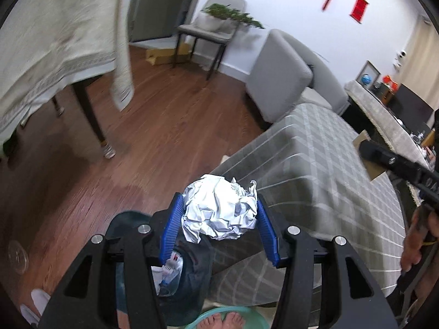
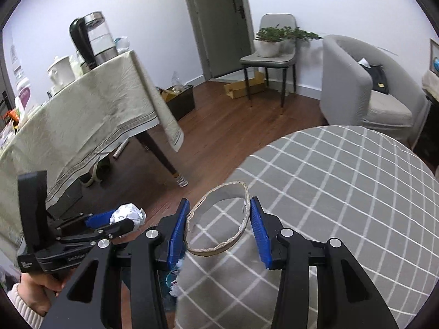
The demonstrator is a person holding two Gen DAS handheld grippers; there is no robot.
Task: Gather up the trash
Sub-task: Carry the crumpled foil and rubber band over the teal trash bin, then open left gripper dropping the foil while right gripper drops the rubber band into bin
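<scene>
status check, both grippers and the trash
Left gripper shut on crumpled paper ball. Right gripper shut on cardboard ring. Trash bin below, unobstructed.

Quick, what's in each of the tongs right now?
Left tongs: closed on a crumpled paper ball.
Right tongs: closed on a cardboard ring.

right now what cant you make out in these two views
- Bin: left wrist view, mostly hidden behind the left claw and its paper ball; how full it is can't be told.
- Right claw: in the left view only its black body shows at the right edge.
- Cardboard ring: how firmly the pads press it can't be told.
- Tabletop clutter: right view, too small and cut off.
</scene>
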